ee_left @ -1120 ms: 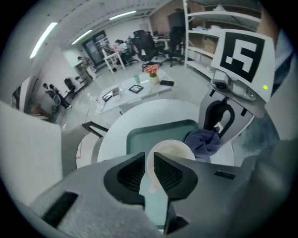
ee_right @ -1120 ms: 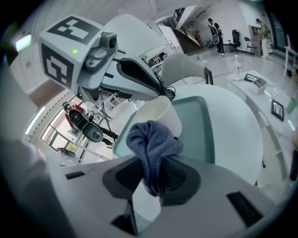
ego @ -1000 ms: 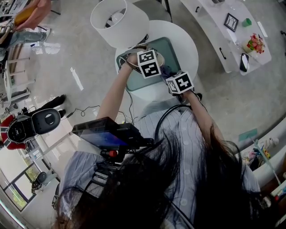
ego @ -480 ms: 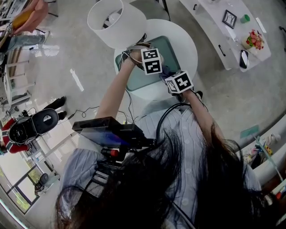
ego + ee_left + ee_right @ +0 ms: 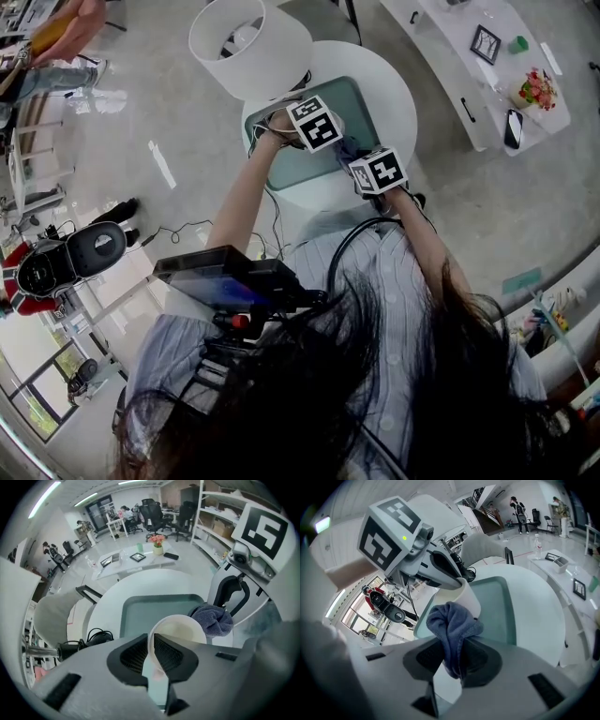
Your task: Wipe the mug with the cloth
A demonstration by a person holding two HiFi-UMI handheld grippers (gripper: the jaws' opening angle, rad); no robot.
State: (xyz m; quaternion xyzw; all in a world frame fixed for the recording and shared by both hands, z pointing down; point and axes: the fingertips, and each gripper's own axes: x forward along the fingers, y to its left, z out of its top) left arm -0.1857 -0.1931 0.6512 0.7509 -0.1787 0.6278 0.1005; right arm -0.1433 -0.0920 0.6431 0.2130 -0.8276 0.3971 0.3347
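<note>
Left gripper [image 5: 312,123] and right gripper [image 5: 377,172] meet over the round desk [image 5: 398,89].
Head view: both hover above a green tray [image 5: 361,101]. Left gripper view: fingers clamp the white mug [image 5: 180,629] by its rim. Right gripper view: fingers pinch the blue cloth [image 5: 452,627], touching the mug's side.

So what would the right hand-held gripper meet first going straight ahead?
The mug, right behind the cloth clamped in its jaws; the gap looks slight, though depth is unclear.

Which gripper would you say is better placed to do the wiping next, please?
Right: the right gripper grips the blue cloth beside the white mug, whose wall the left gripper clamps.
</note>
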